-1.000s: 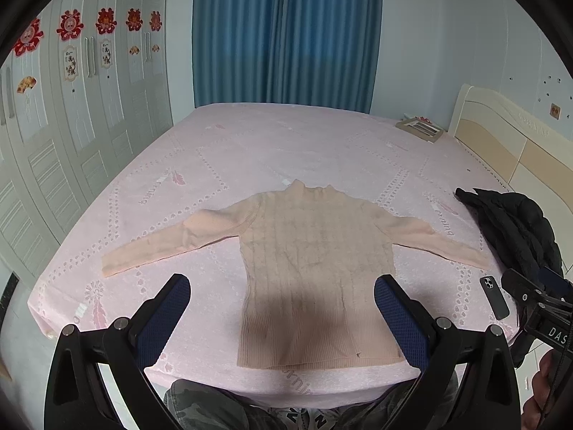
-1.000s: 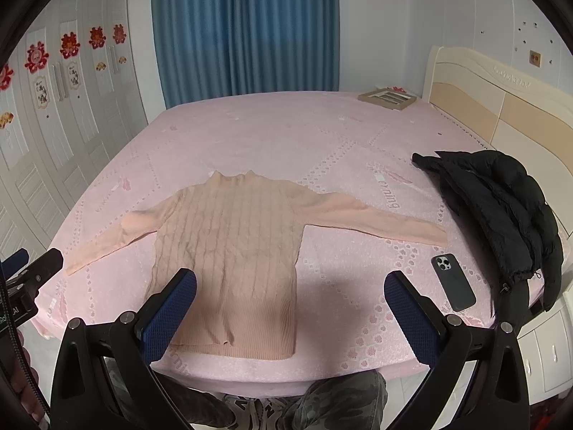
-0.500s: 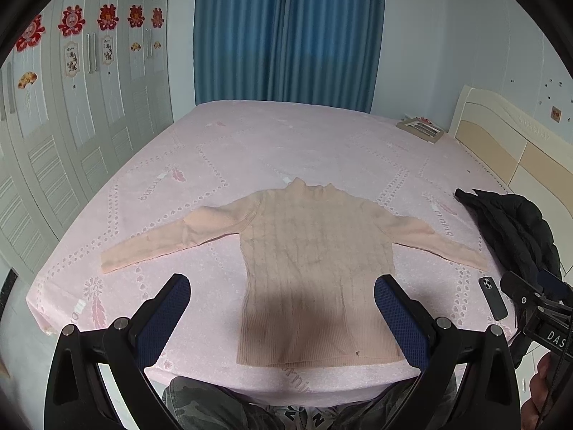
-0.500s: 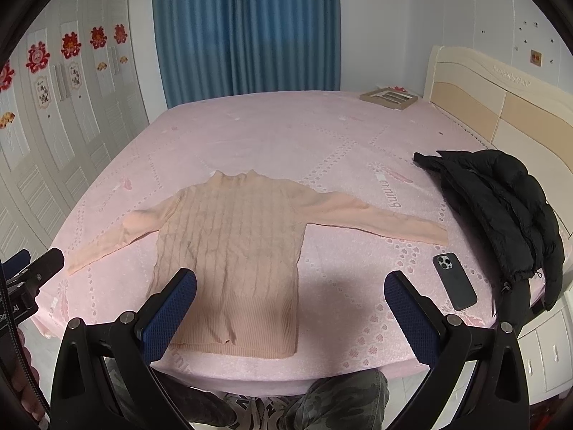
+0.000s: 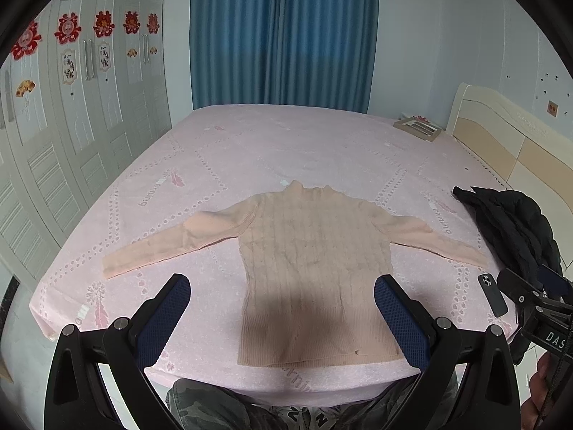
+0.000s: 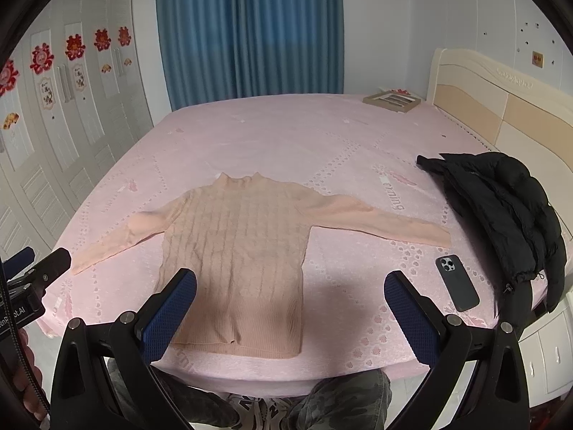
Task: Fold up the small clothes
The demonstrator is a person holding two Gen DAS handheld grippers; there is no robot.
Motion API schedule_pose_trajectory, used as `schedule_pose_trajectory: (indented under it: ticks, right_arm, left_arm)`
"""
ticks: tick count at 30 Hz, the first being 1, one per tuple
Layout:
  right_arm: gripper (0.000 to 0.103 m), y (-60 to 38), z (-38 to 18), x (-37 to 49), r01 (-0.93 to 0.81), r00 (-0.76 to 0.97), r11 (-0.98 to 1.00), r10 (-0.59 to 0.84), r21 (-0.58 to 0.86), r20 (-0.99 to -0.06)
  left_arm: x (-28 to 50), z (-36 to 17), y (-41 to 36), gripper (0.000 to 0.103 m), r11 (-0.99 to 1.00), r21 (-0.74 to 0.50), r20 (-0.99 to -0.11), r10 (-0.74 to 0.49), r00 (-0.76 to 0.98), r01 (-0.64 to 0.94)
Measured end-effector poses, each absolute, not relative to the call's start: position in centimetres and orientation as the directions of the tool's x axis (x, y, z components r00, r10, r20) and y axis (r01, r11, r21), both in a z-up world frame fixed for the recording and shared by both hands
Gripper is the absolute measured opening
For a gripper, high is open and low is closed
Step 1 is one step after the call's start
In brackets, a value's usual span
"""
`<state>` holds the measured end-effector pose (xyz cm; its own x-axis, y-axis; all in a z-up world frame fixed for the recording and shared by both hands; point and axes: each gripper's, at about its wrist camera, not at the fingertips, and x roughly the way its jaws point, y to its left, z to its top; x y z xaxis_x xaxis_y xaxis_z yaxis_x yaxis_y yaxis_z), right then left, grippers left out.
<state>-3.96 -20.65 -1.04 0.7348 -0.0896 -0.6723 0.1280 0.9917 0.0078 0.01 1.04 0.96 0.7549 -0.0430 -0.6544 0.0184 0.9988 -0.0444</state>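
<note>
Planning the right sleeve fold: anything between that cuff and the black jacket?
Only bare pink bedsheet separates sweater cuff from jacket; the phone lies nearer, below that stretch. Right wrist view.

Peach-pink cable-knit sweater (image 5: 315, 261) at frame centre. Bed sheet (image 5: 286, 147) pale pink, feather and dotted-lattice print. Curtain (image 5: 283, 36) teal-blue, top centre. Black puffer jacket (image 6: 501, 208), dark grey phone (image 6: 457, 283) at right. Gripper pads (image 6: 168, 313) blue, textured. Red cutouts (image 5: 66, 28) on white wardrobe (image 5: 53, 150), left.
</note>
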Motion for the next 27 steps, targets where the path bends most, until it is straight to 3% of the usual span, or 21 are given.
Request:
schedule_pose_trajectory:
  ticks: [27]
  right_arm:
    - [0.103,-19.4,-0.6,-4.4,0.106,0.743,0.994,-0.082,-0.005,-0.664]
  left_arm:
    - [-0.6,1.0,1.6,0.103,0.998,-0.07,-0.651,-0.05,0.758,0.006]
